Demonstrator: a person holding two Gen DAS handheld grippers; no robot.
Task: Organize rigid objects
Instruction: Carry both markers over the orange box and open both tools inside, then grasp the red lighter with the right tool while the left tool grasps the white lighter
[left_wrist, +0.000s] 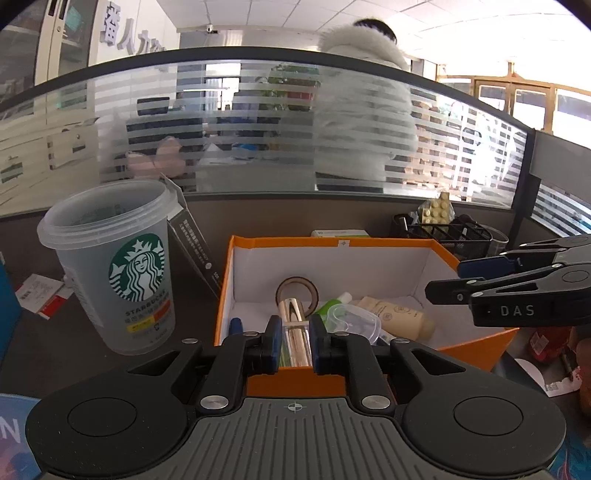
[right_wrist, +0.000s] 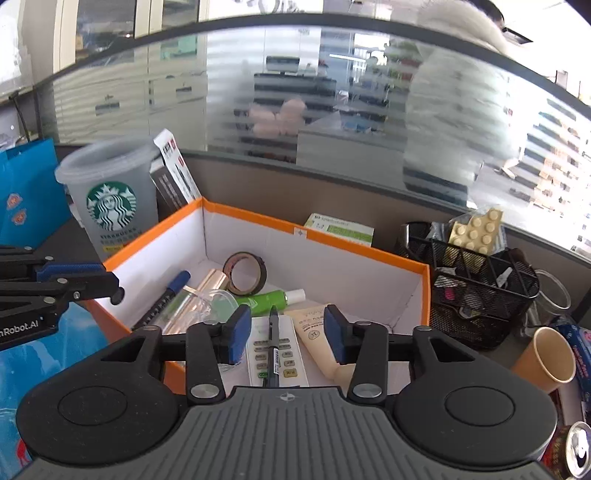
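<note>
Orange box (right_wrist: 424, 291) flanked by Starbucks cup (right_wrist: 110, 206) and mesh organizer (right_wrist: 480, 295). Right gripper (right_wrist: 288, 332) fingers spread over black pen (right_wrist: 273, 339). Left gripper (left_wrist: 293, 341) fingers parted around gold tube (left_wrist: 294, 325); contact unclear.

We read "STARBUCKS" under the siren logo on the plastic cup (left_wrist: 110, 266). "DAS" stands on the right gripper (left_wrist: 443, 284), and "nRobot.AI" on the left gripper (right_wrist: 114, 286).
</note>
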